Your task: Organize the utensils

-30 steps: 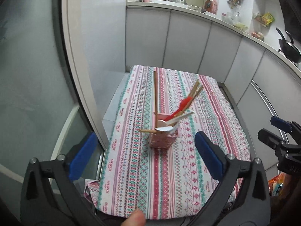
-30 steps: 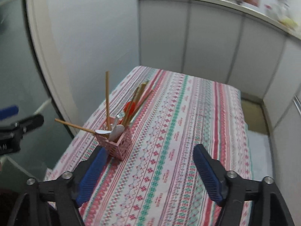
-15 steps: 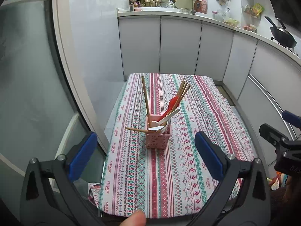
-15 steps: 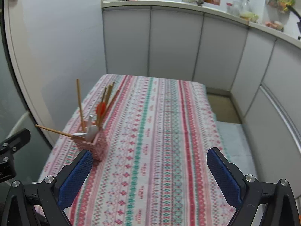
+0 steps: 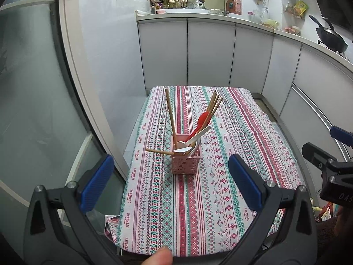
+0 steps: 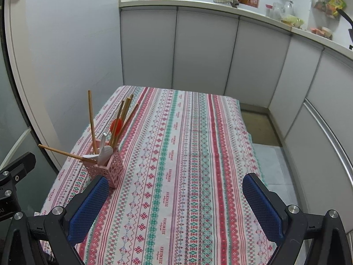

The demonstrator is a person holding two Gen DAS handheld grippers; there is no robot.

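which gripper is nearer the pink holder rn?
Left, though not by much. The left gripper hangs open straight in front of the pink holder, which is centred between its fingers. The right gripper, open too, sits off to the holder's right.

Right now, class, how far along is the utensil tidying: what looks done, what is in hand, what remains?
Done: chopsticks, a red spoon and white spoons stand in the pink holder; the tablecloth shows no loose utensils.
In hand: nothing. The left gripper and right gripper are both open and empty.
Left: one chopstick lies nearly flat across the rim and could be stood upright.
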